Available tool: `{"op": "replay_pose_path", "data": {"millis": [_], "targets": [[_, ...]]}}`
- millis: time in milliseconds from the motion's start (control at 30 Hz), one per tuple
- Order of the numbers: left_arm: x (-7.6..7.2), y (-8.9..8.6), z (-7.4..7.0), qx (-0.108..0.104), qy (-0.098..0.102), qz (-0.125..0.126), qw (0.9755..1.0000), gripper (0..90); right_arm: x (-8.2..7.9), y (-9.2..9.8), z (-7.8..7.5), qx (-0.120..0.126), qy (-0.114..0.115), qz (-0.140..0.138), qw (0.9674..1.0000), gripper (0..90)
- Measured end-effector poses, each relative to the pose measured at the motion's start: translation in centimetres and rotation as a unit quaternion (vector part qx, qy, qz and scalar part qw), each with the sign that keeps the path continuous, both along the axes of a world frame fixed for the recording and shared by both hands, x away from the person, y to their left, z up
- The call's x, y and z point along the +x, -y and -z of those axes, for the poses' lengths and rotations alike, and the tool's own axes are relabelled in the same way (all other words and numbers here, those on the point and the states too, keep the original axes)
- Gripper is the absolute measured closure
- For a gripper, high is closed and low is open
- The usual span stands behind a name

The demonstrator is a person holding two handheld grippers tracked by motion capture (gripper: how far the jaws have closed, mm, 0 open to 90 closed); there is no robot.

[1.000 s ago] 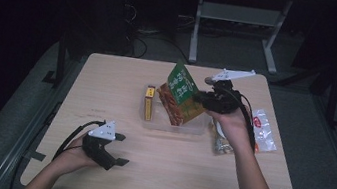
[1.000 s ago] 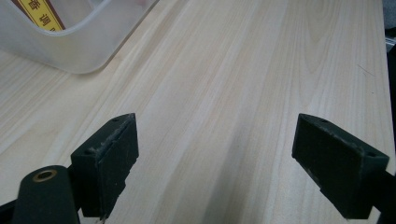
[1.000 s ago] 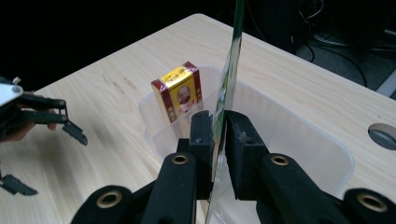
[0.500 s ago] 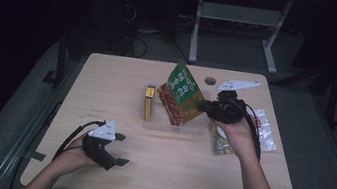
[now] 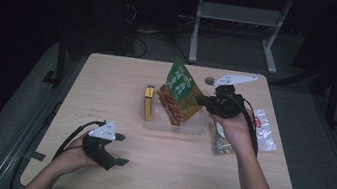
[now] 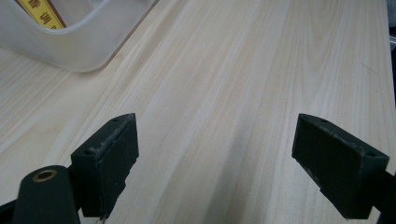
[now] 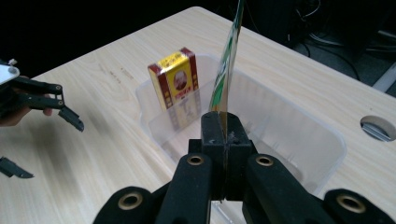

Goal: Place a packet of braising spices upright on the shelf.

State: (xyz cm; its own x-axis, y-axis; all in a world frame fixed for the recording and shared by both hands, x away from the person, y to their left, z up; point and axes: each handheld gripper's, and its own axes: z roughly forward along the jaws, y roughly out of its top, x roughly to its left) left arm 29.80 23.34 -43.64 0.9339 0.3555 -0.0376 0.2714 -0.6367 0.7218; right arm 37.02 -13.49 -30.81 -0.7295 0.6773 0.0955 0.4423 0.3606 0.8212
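A green and red snack packet [image 5: 180, 88] stands on edge over the clear plastic bin [image 5: 177, 125], its lower end inside it. My right gripper [image 5: 199, 99] is shut on the packet's right edge. In the right gripper view the jaws [image 7: 223, 126] pinch the thin packet [image 7: 227, 70] between them, and they have just been closing tighter on it. A yellow and red box [image 7: 177, 84] stands upright at the bin's far left end. My left gripper [image 5: 120, 149] rests on the table at the near left, open, with bare wood between its jaws [image 6: 215, 158].
Two flat packets lie right of the bin: a clear one with red print [image 5: 263, 130] and another [image 5: 220, 141] partly under the right hand. A round cable hole [image 5: 209, 80] sits near the table's far edge. The bin's corner [image 6: 93, 42] shows ahead of the left gripper.
The right hand has shifted only slightly, still holding the packet over the bin. The left hand and its gripper have stayed where they were.
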Motion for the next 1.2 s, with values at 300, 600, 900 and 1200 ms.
{"op": "replay_pose_path", "data": {"millis": [300,600,900,1200], "targets": [[0.0,-0.1,-0.1,-0.001,0.002,0.000,1.0000,14.2,0.9,-1.5,-0.9,-0.009,0.009,-0.003,0.9999,90.0],[0.0,0.0,0.0,0.006,0.001,0.004,1.0000,14.1,2.3,-2.5,-1.3,-0.012,0.011,-0.004,0.9999,90.0],[0.1,0.0,0.2,0.008,-0.008,0.003,0.9999,14.0,3.0,-3.1,-1.4,-0.008,0.011,-0.010,0.9999,90.0],[0.0,0.2,0.3,0.009,-0.012,0.006,0.9999,14.1,3.6,-3.5,-1.2,-0.002,0.003,-0.017,0.9999,88.9]]}}
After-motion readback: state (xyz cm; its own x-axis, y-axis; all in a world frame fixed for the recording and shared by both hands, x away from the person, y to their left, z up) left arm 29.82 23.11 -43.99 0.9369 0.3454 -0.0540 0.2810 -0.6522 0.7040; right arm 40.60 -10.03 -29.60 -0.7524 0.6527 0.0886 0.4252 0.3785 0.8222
